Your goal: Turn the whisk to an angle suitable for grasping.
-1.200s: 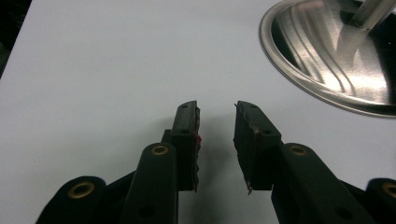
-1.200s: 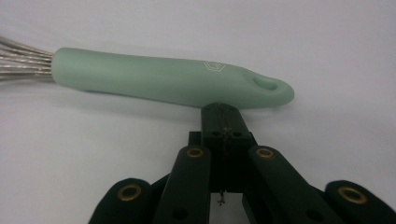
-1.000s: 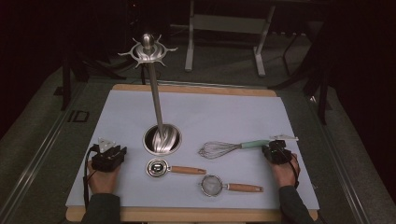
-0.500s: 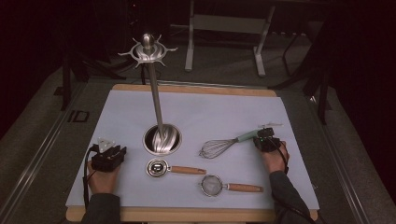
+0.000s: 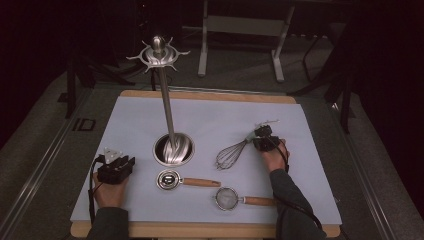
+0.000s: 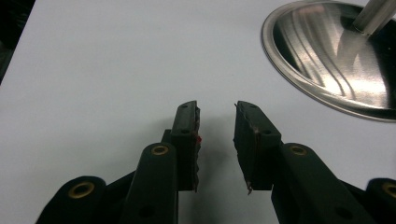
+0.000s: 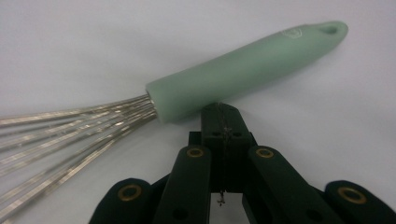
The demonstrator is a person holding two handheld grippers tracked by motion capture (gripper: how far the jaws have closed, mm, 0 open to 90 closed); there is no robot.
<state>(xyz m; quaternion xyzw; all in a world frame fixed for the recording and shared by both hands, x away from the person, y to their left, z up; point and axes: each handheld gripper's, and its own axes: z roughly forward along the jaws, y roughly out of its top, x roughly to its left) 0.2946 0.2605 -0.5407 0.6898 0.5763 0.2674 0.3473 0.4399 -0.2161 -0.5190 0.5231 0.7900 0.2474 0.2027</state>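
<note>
High view, left to right: left claw (image 5: 116, 170) rests on the bench (image 5: 130, 120), jaws partly apart with nothing between them; left gripper view confirms bare mat between the pads. Utensil stand (image 5: 170, 135), one, with round steel base and hooked crown, all hooks empty. One small wood-handled measuring cup (image 5: 186, 181) and one small wood-handled strainer (image 5: 242, 199) lie flat near the front edge. One whisk (image 5: 232, 153) lies flat right of the base; its green handle (image 7: 243, 70) sits just ahead of the right claw (image 7: 222, 114), jaws closed together, gripping nothing. Judgement: early stage; nothing lifted or hung, three utensils still to handle.
</note>
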